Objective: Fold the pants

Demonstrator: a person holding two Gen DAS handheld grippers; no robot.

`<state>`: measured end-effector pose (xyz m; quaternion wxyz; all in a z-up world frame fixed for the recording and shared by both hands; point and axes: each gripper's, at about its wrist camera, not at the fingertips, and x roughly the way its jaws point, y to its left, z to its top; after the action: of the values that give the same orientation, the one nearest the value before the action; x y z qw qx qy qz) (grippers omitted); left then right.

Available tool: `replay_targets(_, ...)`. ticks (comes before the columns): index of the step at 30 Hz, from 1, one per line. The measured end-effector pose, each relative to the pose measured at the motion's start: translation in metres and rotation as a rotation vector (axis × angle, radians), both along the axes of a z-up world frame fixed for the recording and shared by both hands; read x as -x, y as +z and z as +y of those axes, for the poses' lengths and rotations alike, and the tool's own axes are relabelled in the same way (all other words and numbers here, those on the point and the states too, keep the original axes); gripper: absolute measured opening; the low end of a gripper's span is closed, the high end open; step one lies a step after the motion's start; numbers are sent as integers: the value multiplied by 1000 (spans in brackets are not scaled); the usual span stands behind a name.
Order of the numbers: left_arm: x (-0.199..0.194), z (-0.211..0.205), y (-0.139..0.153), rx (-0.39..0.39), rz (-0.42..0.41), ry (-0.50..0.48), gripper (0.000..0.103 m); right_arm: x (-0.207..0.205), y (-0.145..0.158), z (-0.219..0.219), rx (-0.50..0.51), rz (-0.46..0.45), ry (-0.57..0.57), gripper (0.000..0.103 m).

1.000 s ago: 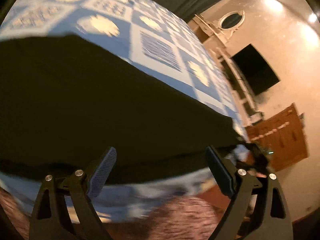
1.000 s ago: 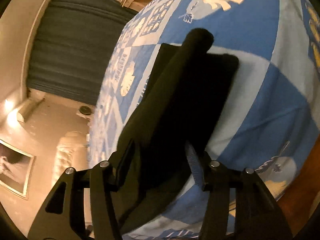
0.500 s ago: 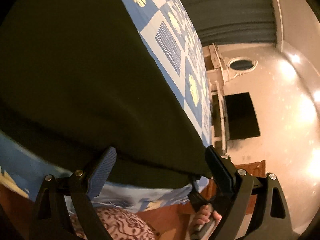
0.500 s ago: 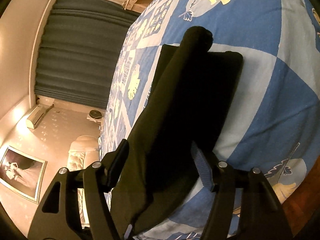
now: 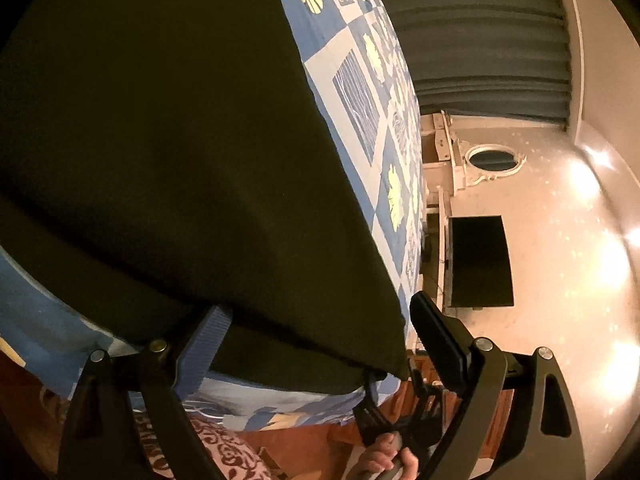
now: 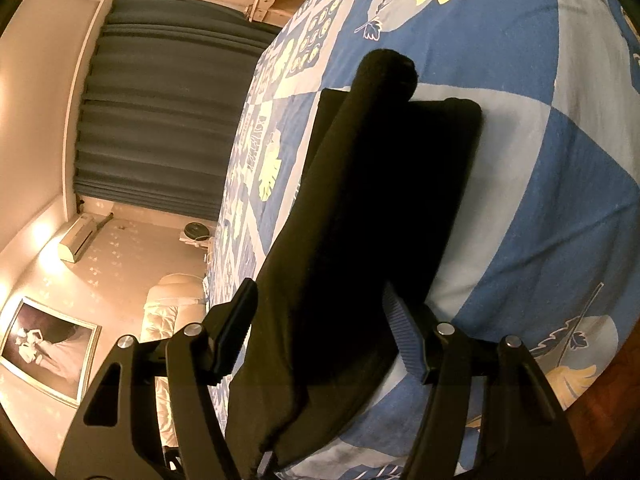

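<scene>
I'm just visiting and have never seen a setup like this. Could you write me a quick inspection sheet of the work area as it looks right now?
Surface: a bed under a blue patchwork bedspread printed with pale leaves.
Job's things: dark pants, partly folded, lying near the bed's edge.
Clutter: nothing seen.
Tongs: left tongs stand open around the corner of the pants; right tongs stand open with the cloth between the fingers, pads not pressing. A hand holds the right tool's grip.
Cables: nothing seen.
Surroundings: dark curtain, wall television, oval mirror, air conditioner, framed picture, patterned rug.
</scene>
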<state>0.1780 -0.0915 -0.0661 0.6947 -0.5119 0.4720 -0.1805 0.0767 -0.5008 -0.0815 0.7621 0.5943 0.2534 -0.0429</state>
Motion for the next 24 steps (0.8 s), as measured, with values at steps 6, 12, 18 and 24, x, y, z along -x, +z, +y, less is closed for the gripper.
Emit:
replay_targets(6, 0, 5, -8, -56, 41, -21, 21, -4, 5, 4, 65, 40, 19, 57)
replay_targets(12, -1, 15, -50, 145, 185, 9, 17, -11, 3, 4, 109, 82, 43, 27)
replay_targets(18, 0, 21, -37, 71, 148, -23, 8, -10, 7, 6, 98, 54, 51, 11)
replay_targets(24, 8, 24, -10, -37, 61, -40, 7, -4, 25, 6, 102, 6, 71, 8)
